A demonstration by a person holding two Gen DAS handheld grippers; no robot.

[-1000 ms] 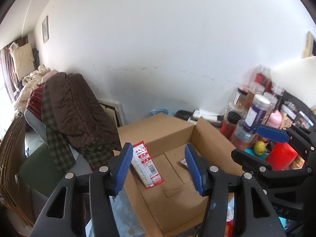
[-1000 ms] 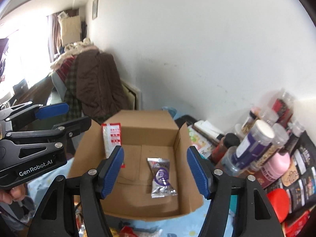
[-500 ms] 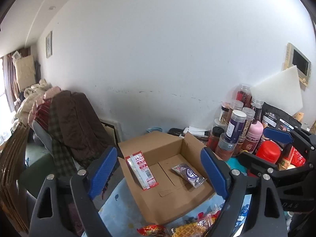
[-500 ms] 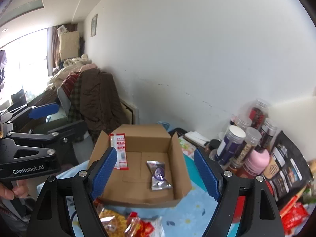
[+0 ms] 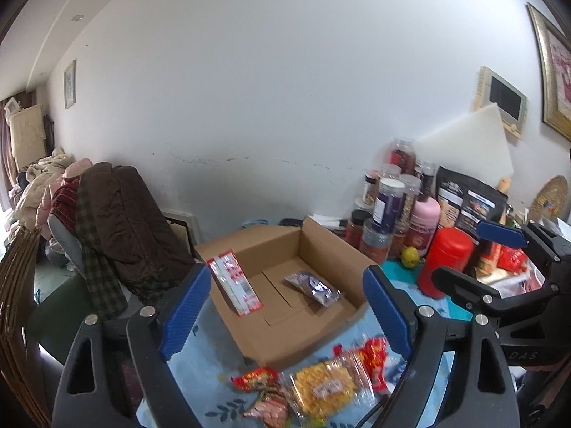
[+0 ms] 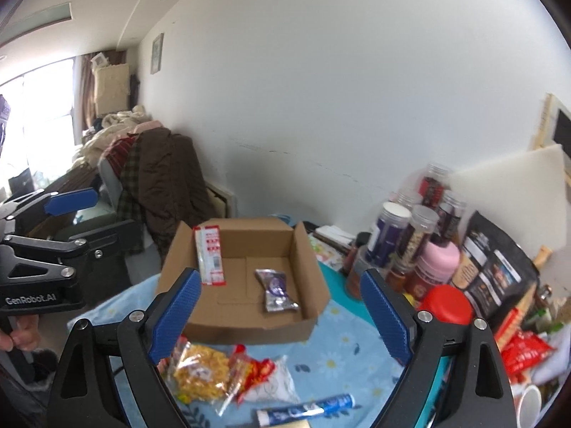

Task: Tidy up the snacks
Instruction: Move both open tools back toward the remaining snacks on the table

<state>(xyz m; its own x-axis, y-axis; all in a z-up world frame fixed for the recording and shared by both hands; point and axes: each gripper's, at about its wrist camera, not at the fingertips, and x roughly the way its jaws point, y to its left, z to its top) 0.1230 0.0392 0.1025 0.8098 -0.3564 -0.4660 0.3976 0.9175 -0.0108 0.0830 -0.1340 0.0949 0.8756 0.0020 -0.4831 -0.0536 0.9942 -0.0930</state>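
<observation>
With both grippers' blue-padded fingers spread wide and empty, the loose clear-wrapped yellow snack packet (image 6: 200,371) lies on the blue floral cloth just below the right gripper (image 6: 282,321) and the left gripper (image 5: 285,314), short of the open cardboard box (image 6: 246,328).

Brown cardboard box (image 6: 249,239), blue floral tablecloth (image 6: 342,349)

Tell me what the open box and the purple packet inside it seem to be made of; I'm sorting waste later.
The open box looks like plain brown corrugated cardboard: matte, unprinted, with folded flaps and creased floor panels. The purple packet seems to be metallised plastic film: it glints silver, wrinkles, and has crimped ends. Whether it is true foil or a foil-look plastic cannot be told from here.
</observation>
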